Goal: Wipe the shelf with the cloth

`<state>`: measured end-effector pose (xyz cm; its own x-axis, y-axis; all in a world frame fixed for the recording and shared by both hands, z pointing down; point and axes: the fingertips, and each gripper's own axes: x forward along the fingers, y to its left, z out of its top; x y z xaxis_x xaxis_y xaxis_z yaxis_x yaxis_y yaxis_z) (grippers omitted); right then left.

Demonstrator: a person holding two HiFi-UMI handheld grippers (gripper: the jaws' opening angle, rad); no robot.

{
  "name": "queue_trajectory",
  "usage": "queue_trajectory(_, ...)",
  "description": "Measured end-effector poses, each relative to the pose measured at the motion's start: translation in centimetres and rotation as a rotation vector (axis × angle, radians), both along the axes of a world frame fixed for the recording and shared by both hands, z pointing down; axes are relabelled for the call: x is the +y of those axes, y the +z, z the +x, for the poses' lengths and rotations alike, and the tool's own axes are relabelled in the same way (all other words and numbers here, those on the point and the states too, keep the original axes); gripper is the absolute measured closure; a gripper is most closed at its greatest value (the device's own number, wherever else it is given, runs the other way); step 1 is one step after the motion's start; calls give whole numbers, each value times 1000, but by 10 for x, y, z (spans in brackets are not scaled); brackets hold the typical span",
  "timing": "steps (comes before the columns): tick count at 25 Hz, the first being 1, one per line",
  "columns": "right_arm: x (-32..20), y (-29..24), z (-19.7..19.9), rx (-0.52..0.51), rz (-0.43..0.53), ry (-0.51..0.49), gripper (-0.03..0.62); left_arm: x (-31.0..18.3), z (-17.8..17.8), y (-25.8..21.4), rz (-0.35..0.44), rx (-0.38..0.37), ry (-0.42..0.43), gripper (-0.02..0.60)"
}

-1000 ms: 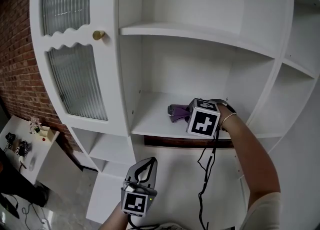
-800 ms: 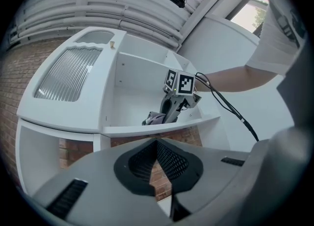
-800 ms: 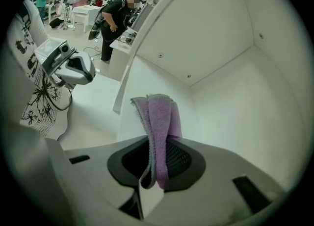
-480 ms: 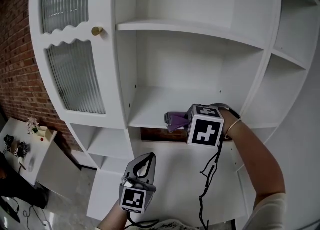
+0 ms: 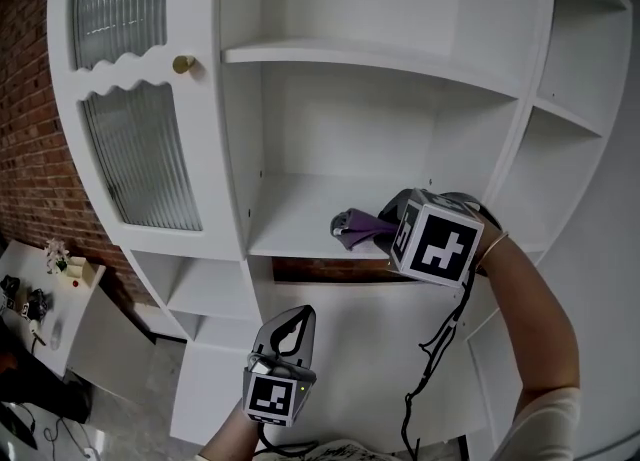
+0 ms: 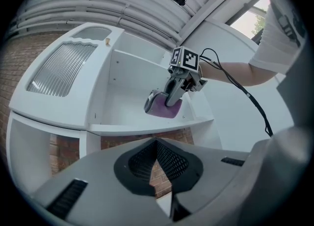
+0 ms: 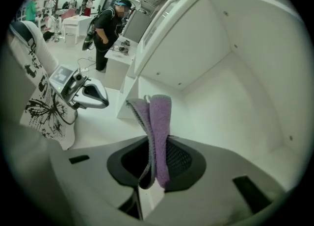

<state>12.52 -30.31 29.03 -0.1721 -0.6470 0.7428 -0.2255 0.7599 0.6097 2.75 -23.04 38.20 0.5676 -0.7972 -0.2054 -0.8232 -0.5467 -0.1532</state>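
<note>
**Right claw pinches the purple cloth on the shelf; left claw hangs closed and empty**

The right claw (image 5: pixel 392 231) is pressed together on a folded purple terry cloth (image 7: pixel 158 122). In the right gripper view the cloth stands up between the two jaws, its folded end sticking out past their tips. In the head view the cloth (image 5: pixel 354 228) lies against the white shelf board (image 5: pixel 295 219), near the board's front edge and towards its right end. I cannot tell how hard it bears on the board.

The left claw (image 6: pixel 156 141) has its jaw tips meeting, with nothing between them. It hangs below the shelf board and left of the cloth, well apart from the board's front edge, and points up towards it.

Left of the cloth the shelf board is bare as far as the white upright panel (image 5: pixel 236 149) that walls that end. Behind the cloth the board is bare as far as the back wall of the compartment. Another white board (image 5: pixel 370 57) roofs the compartment, with open height between it and the right claw. Just right of the right claw the compartment's slanted side wall (image 5: pixel 515 149) stands close.

The right forearm (image 5: pixel 535 309) reaches up from the lower right, its wrist bent towards the shelf board, and a black cable (image 5: pixel 440 344) dangles under it. The left hand holds its gripper low, below the shelf board.
</note>
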Motion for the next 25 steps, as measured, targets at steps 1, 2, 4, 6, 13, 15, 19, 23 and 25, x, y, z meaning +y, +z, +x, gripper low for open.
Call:
queue_trajectory(1,-9,-12,4,-11,59,16,519,-1,1,0,-2,2,1,569)
queue_trajectory(2,-21,-26,10,-19,134,36,516,-3,1,0,-3,6,0,569)
queue_trajectory(4,-50,-49,27,-12,282,90,516,-6,2,0,-1,9,-2,569)
queue_trajectory(6,-76,-55,50,17,345,158,516,-10,3,0,1,11,-6,568)
queue_trajectory(13,-137,-34,96,30,284,356,514,-30,-5,11,-30,7,-38,569)
queue_trajectory(15,-153,-25,103,92,268,372,514,-36,-9,14,-45,15,-53,569)
queue_trajectory(19,-185,2,115,185,216,378,514,-48,-14,19,-59,23,-75,569)
queue_trajectory(23,-203,21,124,253,190,378,514,-56,-18,29,-90,26,-89,569)
queue_trajectory(25,-209,25,125,268,189,371,514,-61,-20,37,-112,23,-96,569)
